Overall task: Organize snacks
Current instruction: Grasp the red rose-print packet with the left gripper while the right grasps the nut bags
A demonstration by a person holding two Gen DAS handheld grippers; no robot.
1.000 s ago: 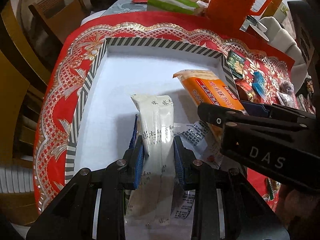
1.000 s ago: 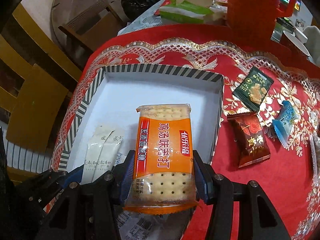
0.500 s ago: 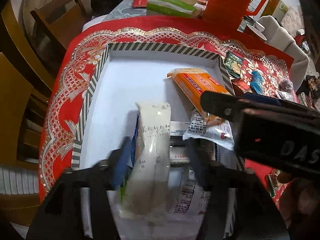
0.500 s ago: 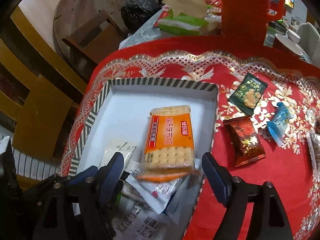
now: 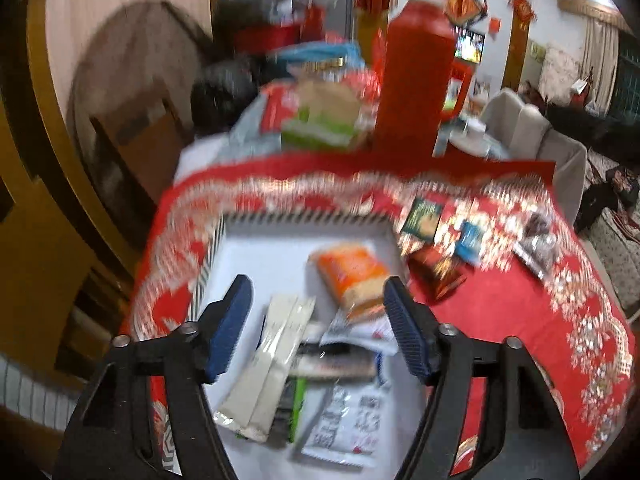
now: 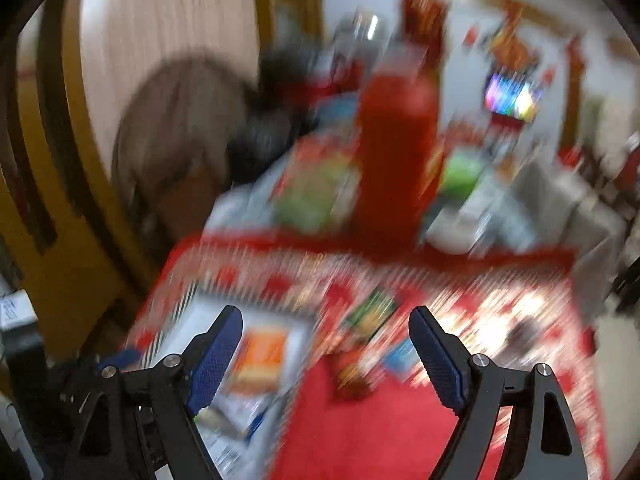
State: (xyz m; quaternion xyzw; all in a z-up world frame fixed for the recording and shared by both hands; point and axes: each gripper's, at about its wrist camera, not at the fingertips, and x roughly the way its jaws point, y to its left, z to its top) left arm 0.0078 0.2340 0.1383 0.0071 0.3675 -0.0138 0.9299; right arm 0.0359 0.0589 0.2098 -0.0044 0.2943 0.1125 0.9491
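A white box with a striped rim (image 5: 256, 258) sits on the red tablecloth. In it lie a cream packet (image 5: 272, 354), an orange cracker pack (image 5: 352, 274) and several other wrappers. My left gripper (image 5: 318, 326) is open and empty, raised above the box. My right gripper (image 6: 326, 358) is open and empty, also raised; its view is heavily blurred. The orange pack (image 6: 262, 354) shows in the box (image 6: 192, 316) there. Loose on the cloth to the right are a dark green packet (image 5: 424, 218), a blue packet (image 5: 470, 240) and a red packet (image 5: 436, 274).
A tall red thermos (image 5: 414, 76) stands at the back of the table with a green-and-white pack (image 5: 320, 130) and clutter. A wooden chair (image 5: 136, 152) stands to the left. A grey sofa (image 5: 536, 152) is at the right.
Both grippers opened and let go: the cream packet and the orange cracker pack now lie in the box. Both grippers have pulled up and back, and the views tilt upward.
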